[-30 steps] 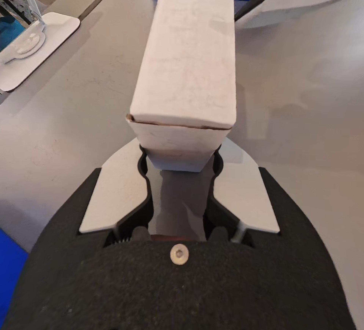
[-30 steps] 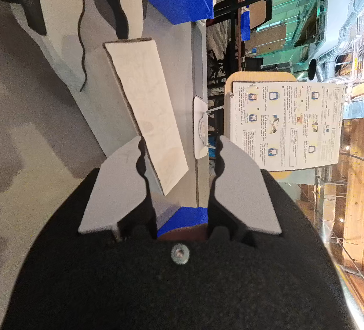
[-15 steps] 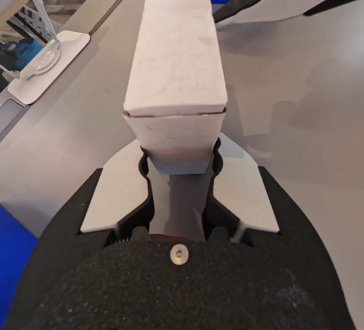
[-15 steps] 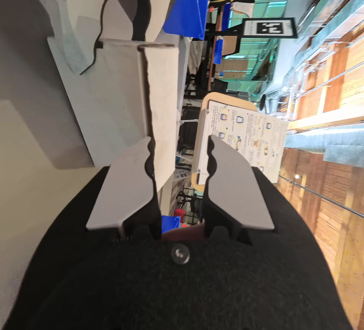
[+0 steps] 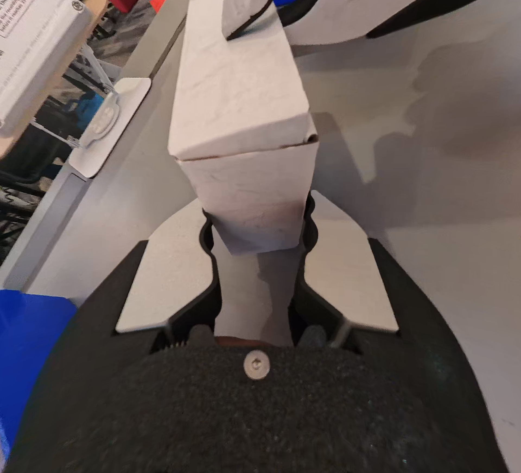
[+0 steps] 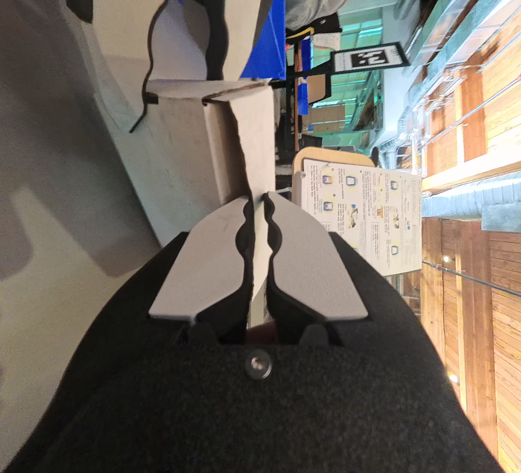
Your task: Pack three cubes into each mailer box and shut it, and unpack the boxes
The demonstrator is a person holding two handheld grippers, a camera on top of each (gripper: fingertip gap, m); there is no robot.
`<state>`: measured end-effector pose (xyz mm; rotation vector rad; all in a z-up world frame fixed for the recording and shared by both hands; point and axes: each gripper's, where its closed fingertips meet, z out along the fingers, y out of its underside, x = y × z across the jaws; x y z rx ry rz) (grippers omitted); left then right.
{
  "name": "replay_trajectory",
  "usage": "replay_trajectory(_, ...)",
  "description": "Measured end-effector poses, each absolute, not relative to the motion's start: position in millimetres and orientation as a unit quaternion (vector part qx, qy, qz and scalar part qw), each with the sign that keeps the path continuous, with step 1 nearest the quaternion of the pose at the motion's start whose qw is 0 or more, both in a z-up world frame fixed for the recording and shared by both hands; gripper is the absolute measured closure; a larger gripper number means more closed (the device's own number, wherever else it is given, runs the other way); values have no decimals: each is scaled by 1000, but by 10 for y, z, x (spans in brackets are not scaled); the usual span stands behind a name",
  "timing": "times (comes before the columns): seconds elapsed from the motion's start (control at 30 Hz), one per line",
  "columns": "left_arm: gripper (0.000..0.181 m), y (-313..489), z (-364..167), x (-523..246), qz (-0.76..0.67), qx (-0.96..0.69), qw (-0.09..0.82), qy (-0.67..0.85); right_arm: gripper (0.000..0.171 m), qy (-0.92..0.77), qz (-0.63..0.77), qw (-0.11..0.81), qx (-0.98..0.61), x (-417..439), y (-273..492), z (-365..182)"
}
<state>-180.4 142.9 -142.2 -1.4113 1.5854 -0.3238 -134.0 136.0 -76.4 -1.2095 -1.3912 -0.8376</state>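
- Left gripper (image 5: 256,222): fingers are clamping the near end of the white mailer box (image 5: 239,98), which is stretching away above the grey counter (image 5: 423,177).
- Right gripper (image 6: 258,200): fingers are pinching together on the box's lid flap (image 6: 258,149); the lid is lifting slightly at one near corner; contents are hidden.
- Counter edge is running along the left, a white stand base (image 5: 112,126) sitting near it; bare counter is lying to the right.

Left wrist view looks close along the white mailer box (image 5: 239,109) over the desk (image 5: 423,149). Right wrist view, rolled sideways, faces it (image 6: 253,143) from the opposite end. Both share the box.
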Motion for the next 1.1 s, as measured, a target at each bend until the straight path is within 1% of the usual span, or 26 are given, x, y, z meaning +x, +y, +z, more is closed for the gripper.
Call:
replay_trajectory(0.1, 119, 1530, -1483, -1811, -109, -594, 484, 633, 164, -578, -371, 499, -528, -1341, 1406, -811)
replay_trajectory(0.17, 118, 1582, -1490, -1809, -118, -622, 491, 599, 166, -547, -379, 503, -552, -1319, 1462, -808)
replay_trajectory(0.23, 124, 1631, -1508, -1906, -115, -680, 480, 542, 166, -500, -376, 524, -578, -1299, 1502, -781)
replay_trajectory(0.27, 123, 1604, -1529, -1979, -131, -718, 464, 502, 166, -488, -378, 528, -583, -1308, 1506, -784)
replay_trajectory(0.33, 116, 1346, -1547, -2012, -232, -759, 417, 444, 167, -478, -385, 530, -585, -1360, 1496, -809)
replay_trajectory(0.37, 118, 1240, -1512, -2012, -275, -766, 402, 419, 167, -467, -391, 532, -588, -1372, 1496, -810)
replay_trajectory(0.43, 119, 1175, -1358, -1991, -322, -768, 401, 382, 167, -449, -394, 538, -595, -1390, 1494, -810)
replay_trajectory(0.53, 126, 1162, -1141, -1953, -378, -761, 408, 333, 166, -432, -397, 542, -601, -1421, 1459, -819)
replay_trajectory(0.63, 132, 1210, -1138, -1952, -395, -774, 400, 291, 166, -429, -399, 547, -598, -1476, 1386, -829)
replay_trajectory(0.7, 138, 1256, -1150, -1954, -394, -776, 408, 277, 166, -430, -400, 547, -597, -1496, 1363, -834)
replay_trajectory(0.93, 141, 1224, -1191, -1922, -350, -767, 438, 310, 165, -438, -374, 546, -608, -1470, 1325, -851)
replay_trajectory(1.0, 148, 1209, -1230, -1916, -325, -764, 446, 333, 166, -429, -350, 547, -628, -1446, 1309, -829)
replay_trajectory(1.03, 158, 1202, -1259, -1919, -315, -767, 446, 335, 166, -422, -341, 549, -636, -1432, 1301, -801)
replay_trajectory(1.1, 160, 1175, -1273, -1895, -322, -768, 443, 332, 166, -419, -324, 538, -656, -1405, 1278, -796)
